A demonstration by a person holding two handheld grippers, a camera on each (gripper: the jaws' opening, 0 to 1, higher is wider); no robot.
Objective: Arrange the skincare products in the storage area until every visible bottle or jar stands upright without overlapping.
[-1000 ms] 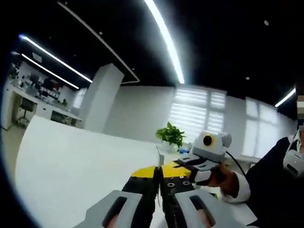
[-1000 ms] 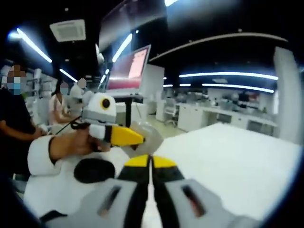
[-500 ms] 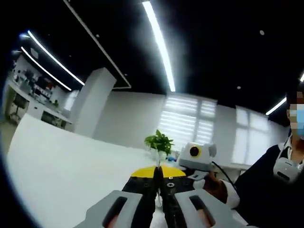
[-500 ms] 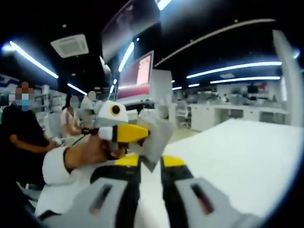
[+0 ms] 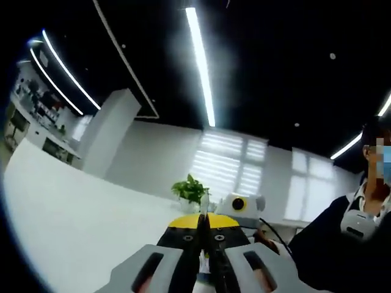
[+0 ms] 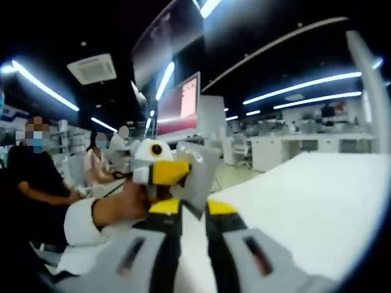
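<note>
Your left tongs clenched above white tabletop; your right tongs released, clear plastic film between tips.

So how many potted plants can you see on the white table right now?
1. A single green potted plant stands at the far end of the white table in the left gripper view, just beyond the closed left gripper. More could be hidden behind the grippers.

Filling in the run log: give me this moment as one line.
left gripper shut on clear film | right gripper open near film | white table below both
</note>
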